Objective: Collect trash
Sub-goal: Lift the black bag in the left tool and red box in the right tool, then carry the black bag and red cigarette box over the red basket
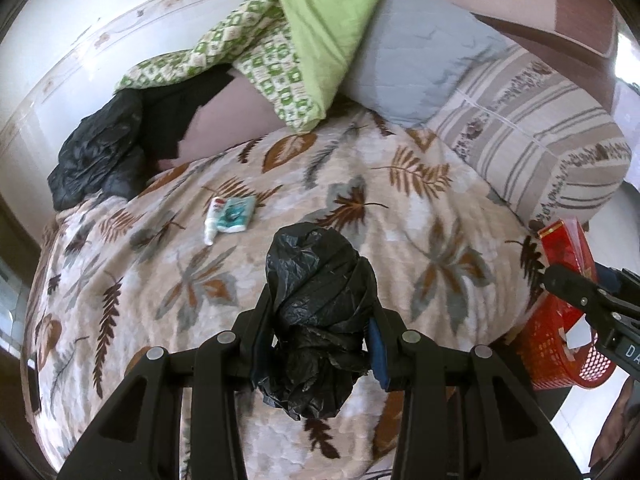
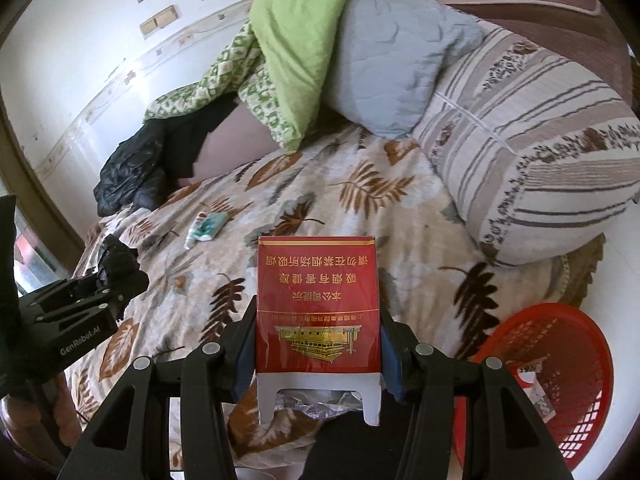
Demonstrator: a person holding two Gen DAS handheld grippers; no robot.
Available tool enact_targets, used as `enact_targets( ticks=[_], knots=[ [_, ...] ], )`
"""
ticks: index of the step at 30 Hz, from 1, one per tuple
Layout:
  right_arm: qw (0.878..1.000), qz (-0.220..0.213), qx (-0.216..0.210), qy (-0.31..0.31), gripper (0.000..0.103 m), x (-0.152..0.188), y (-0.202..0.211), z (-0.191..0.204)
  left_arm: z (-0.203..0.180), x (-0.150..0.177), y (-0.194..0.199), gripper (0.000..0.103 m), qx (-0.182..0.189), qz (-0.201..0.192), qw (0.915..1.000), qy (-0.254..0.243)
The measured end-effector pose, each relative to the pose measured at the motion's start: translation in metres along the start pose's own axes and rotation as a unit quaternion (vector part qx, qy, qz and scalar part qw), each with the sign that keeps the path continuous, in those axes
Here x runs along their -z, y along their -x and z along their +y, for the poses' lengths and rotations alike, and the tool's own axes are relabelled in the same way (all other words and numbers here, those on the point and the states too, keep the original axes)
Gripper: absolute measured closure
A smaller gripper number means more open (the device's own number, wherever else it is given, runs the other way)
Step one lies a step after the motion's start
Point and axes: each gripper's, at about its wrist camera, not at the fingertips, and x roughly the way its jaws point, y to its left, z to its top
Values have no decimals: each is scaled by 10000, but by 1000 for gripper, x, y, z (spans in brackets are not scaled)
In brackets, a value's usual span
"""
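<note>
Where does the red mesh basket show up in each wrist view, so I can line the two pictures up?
Left wrist: the red mesh basket sits at the right edge, low, off the bed's corner, partly behind the right gripper.
Right wrist: it fills the lower right corner, on the floor beside the bed.
Shared landmark: the striped pillow, above the basket in both.

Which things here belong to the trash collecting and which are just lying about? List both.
Part of the job:
- crumpled black plastic bag, in left gripper
- red cigarette pack, in right gripper
- red mesh basket
- small tube and packet, possibly trash

Just lying about:
- striped bolster
- green quilt
- black jacket
</note>
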Motion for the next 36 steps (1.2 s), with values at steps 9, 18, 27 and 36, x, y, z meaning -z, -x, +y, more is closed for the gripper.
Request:
enact_targets(
  ticks=[9,18,27,36],
  knots=[
    [9997,-85,130,-178,48,3,11,-19,-35,-6,3,64,213,-51,9990,-381],
    [9984,-133,373,-395,48,8,24,-47,-67,-12,4,64,436,-119,9965,-704],
    [9947,-190,712,-713,48,17,39,-82,-108,-19,1,64,805,-117,9909,-1068],
    [9851,-230,1267,-1143,48,33,65,-132,-164,-23,-4,64,1254,-100,9799,-1549]
  ],
)
